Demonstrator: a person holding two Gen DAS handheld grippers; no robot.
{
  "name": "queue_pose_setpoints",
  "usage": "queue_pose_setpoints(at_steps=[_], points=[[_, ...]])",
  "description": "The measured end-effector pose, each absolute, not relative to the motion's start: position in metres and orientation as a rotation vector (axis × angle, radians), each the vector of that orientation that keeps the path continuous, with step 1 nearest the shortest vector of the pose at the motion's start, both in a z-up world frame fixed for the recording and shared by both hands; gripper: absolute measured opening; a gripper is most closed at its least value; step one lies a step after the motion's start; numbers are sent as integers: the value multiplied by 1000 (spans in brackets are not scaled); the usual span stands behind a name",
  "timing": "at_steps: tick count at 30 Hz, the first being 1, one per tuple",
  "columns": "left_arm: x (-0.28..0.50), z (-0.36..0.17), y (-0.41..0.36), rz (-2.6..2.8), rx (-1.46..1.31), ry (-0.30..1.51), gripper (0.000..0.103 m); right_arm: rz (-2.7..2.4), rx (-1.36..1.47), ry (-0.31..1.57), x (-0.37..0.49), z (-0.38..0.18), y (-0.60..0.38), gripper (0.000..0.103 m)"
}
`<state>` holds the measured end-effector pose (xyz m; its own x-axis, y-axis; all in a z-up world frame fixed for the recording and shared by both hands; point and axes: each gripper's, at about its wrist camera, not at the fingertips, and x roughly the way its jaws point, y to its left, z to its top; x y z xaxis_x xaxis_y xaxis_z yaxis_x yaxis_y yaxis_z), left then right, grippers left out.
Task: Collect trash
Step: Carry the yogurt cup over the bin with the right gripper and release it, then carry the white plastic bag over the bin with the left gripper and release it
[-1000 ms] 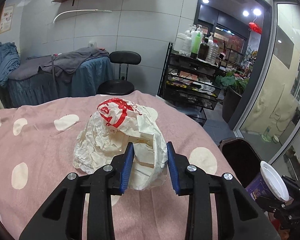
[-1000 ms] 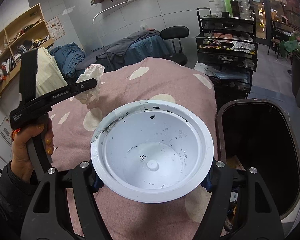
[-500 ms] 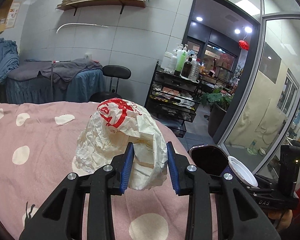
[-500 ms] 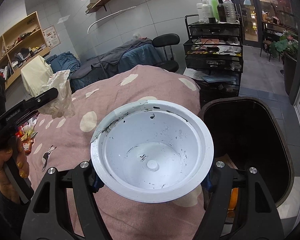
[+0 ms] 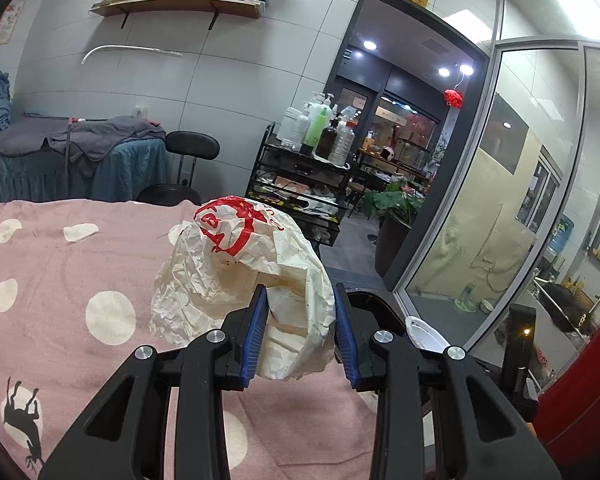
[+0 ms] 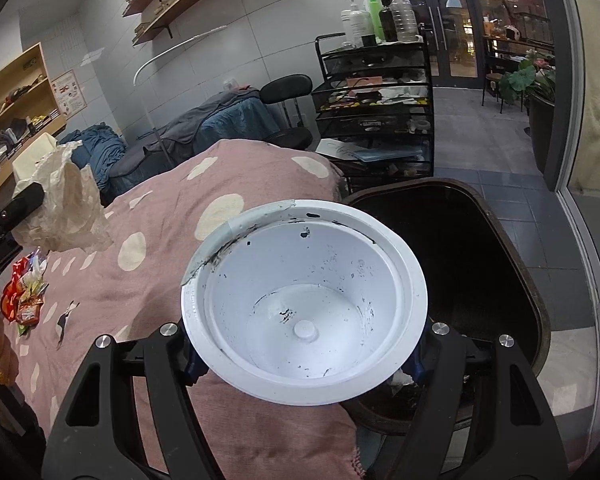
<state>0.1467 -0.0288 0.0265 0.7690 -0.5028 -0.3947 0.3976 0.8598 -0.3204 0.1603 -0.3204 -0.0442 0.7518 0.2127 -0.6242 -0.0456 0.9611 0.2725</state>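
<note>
Left gripper [image 5: 298, 330] fingers pinch crumpled paper wrapper [image 5: 244, 268], right gripper [image 6: 302, 354] fingers clamp white plastic cup [image 6: 304, 300] (dirty inside); either may miss the bin [image 6: 496, 264], seemingly offset.

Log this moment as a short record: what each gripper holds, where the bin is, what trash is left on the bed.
left gripper: shut on crumpled paper bag with red print, held above the bedspread
right gripper: shut on empty white cup, its mouth facing the camera
trash bin: dark, open, on the floor beside the bed's edge, behind the cup
bedspread: pink with pale dots
left on bed: colourful snack wrappers near the left edge of the right wrist view
</note>
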Motion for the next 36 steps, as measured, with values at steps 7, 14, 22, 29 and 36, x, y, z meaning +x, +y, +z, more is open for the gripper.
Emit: queue_pose_setpoints(at_steps=[7, 14, 22, 29, 36], points=[[148, 22, -62, -568, -213, 516, 33, 22, 237, 729, 163, -65, -348, 72], [151, 13, -97, -625, -163, 548, 33, -66, 228, 809, 186, -105, -373, 72], [156, -1, -122, -655, -120, 603, 33, -108, 243, 843, 193, -127, -385, 80], [160, -3, -136, -674, -95, 621, 33, -127, 272, 788, 179, -116, -390, 87], [166, 0, -155, -709, -68, 622, 33, -168, 277, 728, 167, -99, -397, 88]])
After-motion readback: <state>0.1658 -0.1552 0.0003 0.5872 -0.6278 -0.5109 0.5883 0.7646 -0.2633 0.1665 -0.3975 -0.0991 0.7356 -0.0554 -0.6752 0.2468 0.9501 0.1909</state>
